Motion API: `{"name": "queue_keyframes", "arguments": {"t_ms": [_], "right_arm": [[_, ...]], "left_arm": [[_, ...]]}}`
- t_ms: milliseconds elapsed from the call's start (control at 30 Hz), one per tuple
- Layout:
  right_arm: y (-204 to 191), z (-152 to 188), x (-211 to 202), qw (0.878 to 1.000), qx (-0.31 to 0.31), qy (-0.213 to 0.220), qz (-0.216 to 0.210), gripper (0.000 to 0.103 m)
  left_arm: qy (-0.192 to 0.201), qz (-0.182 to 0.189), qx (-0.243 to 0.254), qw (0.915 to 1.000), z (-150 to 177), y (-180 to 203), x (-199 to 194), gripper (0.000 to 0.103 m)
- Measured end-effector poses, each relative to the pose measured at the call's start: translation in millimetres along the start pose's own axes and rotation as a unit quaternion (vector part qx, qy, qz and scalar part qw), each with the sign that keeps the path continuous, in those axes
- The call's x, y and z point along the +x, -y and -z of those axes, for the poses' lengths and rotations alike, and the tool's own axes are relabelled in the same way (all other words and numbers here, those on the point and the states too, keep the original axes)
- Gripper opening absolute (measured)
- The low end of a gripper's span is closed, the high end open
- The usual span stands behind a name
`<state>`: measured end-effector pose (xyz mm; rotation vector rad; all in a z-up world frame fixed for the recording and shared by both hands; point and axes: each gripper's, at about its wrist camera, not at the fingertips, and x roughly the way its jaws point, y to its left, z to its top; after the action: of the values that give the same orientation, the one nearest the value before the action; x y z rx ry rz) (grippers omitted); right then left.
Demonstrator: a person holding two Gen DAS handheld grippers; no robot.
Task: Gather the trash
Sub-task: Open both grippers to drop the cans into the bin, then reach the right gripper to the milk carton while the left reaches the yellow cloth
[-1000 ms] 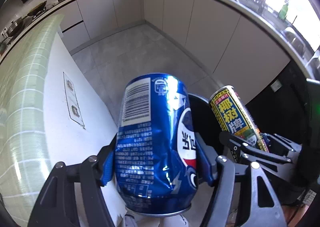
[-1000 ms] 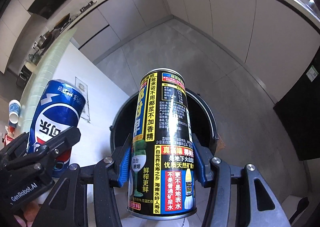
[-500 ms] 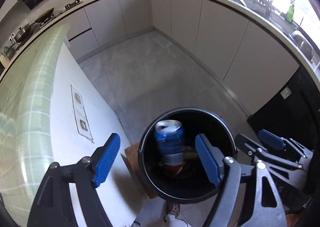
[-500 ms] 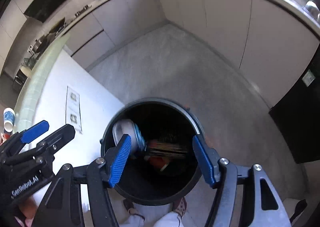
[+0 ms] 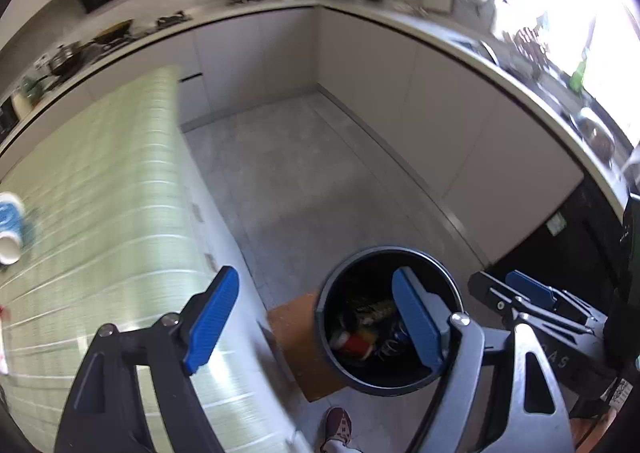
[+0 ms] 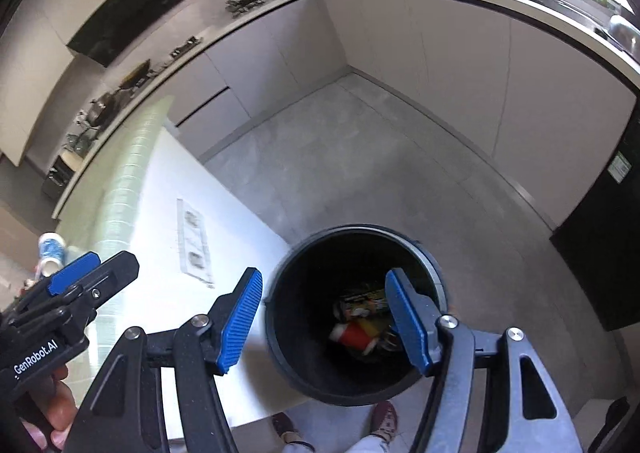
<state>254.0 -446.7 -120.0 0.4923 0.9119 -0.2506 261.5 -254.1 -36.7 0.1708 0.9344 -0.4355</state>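
A round black trash bin (image 5: 448,285) stands on the floor beside the table; it also shows in the right wrist view (image 6: 352,231). Inside lie a red cup (image 6: 354,335), the black and yellow can (image 6: 362,299) and other trash. My left gripper (image 5: 316,321) is open and empty, above the table edge and the bin. My right gripper (image 6: 324,319) is open and empty, above the bin's left side. A blue and white paper cup (image 5: 8,227) lies on the table at the far left, also in the right wrist view (image 6: 50,251).
The table has a green checked cloth (image 5: 104,193) and a white side panel (image 6: 208,209). A brown board (image 5: 296,333) lies on the floor next to the bin. Grey cabinets (image 5: 440,101) and a cluttered counter line the walls. The person's shoes (image 6: 384,419) stand below the bin.
Both grippers opened and let go of their cans, which fell into the bin. Both grippers have since risen and drawn back; the left one has swung over the table.
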Motion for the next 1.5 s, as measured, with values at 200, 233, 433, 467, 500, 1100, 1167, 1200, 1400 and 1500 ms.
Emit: {"name": "queue_keyframes", "arguments": {"t_ms": [200, 233, 433, 467, 500, 1100, 1167, 1200, 1400, 1500], "right_arm": [[-68.0, -3.4, -21.3, 0.998, -0.042, 0.02, -0.037, 0.072], [-83.7, -2.5, -23.5, 0.997, -0.053, 0.023, -0.043, 0.072], [-164.2, 9.1, -28.4, 0.991, -0.101, 0.023, -0.079, 0.073], [-177.4, 10.3, -28.5, 0.99, -0.11, 0.023, -0.084, 0.073], [-187.4, 12.2, -27.7, 0.989, -0.116, 0.024, -0.086, 0.073], [-410.4, 77.2, -0.6, 0.971, -0.196, 0.014, -0.134, 0.076], [-423.3, 84.0, 1.5, 0.971, -0.198, 0.01, -0.135, 0.076], [-430.8, 87.8, 2.4, 0.97, -0.2, 0.008, -0.138, 0.076], [-467.6, 102.5, 6.1, 0.962, -0.229, -0.006, -0.149, 0.076], [-477.7, 105.1, 6.6, 0.955, -0.25, -0.003, -0.156, 0.076]], "left_arm": [[0.026, -0.025, -0.048, 0.9982, 1.8, -66.0, -33.6, 0.081], [0.031, -0.032, -0.059, 0.9973, 3.6, -80.2, -40.8, 0.081], [0.049, -0.069, -0.103, 0.9911, 19.0, -144.5, -71.8, 0.081], [0.052, -0.074, -0.108, 0.99, 21.6, -155.3, -76.0, 0.081], [0.054, -0.08, -0.115, 0.9886, 24.7, -167.7, -80.4, 0.081], [0.071, -0.13, -0.169, 0.9744, 64.7, -358.1, -121.2, 0.081], [0.071, -0.135, -0.173, 0.9731, 68.3, -372.0, -123.5, 0.081], [0.07, -0.138, -0.175, 0.9723, 69.7, -377.3, -124.9, 0.081], [0.073, -0.15, -0.205, 0.9643, 85.7, -407.6, -134.4, 0.081], [0.07, -0.169, -0.229, 0.9561, 97.9, -420.7, -137.6, 0.081]]}}
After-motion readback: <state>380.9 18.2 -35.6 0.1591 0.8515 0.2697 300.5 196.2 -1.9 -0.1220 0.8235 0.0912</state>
